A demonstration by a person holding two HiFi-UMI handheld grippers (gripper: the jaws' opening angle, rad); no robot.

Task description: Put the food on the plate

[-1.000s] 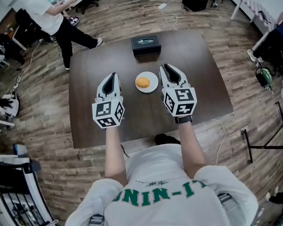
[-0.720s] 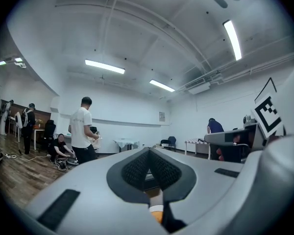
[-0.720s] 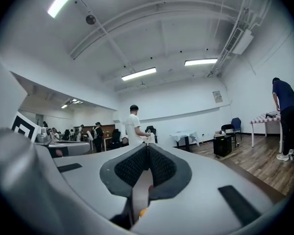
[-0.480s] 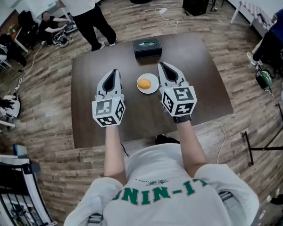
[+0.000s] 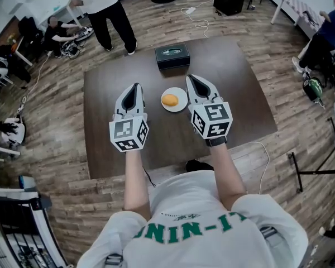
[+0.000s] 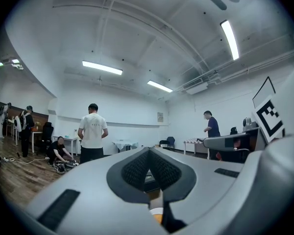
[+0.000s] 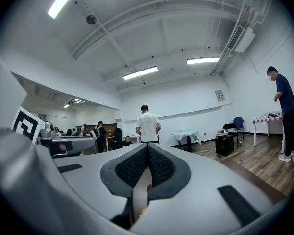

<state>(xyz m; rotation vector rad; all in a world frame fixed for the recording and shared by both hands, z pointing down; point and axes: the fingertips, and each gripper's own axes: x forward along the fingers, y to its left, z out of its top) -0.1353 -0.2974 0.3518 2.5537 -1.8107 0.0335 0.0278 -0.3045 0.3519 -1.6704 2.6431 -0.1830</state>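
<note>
A person in a white T-shirt [image 5: 195, 228] holds two smooth, grey moulded-plastic grippers over the near half of a dark brown wooden table [image 5: 240, 88]. The left gripper [image 5: 135, 87] and the right gripper [image 5: 191, 78] each carry a black-and-white marker cube. Both have their ribbed black pads pressed together, with nothing gripped. Between the two grippers, nearer the right one and about the table's middle, sits a small round white plate [image 5: 182, 101]. A rounded orange-yellow piece of food [image 5: 169, 99] lies on it, touched by neither gripper. A black rectangular box [image 5: 172, 54] rests at the middle of the table's far edge. Beyond it, a bystander in a white shirt [image 5: 103, 4] stands on the pale wood-plank floor [image 5: 56, 94].
</note>
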